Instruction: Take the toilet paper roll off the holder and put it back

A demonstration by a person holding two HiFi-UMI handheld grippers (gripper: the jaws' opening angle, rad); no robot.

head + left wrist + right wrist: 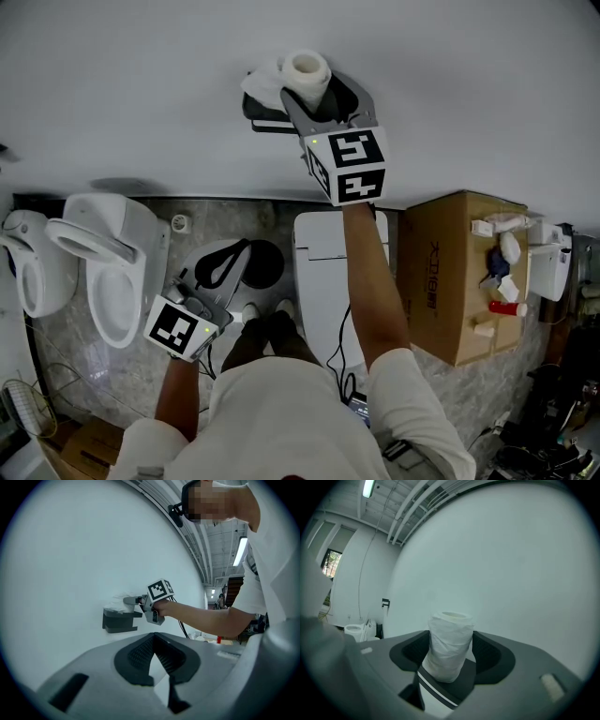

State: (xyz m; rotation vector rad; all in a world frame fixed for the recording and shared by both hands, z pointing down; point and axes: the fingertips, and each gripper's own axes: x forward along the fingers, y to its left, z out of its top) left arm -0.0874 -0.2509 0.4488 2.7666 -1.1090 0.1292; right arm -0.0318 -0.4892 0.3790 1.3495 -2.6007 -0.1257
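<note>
The white toilet paper roll [307, 75] stands upright between the jaws of my right gripper [323, 96], raised against the white wall just over the black wall holder [258, 111]. In the right gripper view both dark pads rest against the sides of the toilet paper roll [450, 644]. The left gripper view shows the holder [119, 620] on the wall with the right gripper [133, 601] at its top. My left gripper [246, 247] hangs low by the person's legs; its fingertips meet with nothing between them.
Below the holder stands a white toilet [323, 272]. Two more toilets, one large [103, 262] and one at the edge [28, 267], stand at the left. A cardboard box [450, 281] with small bottles on top is at the right. Cables lie on the stone floor.
</note>
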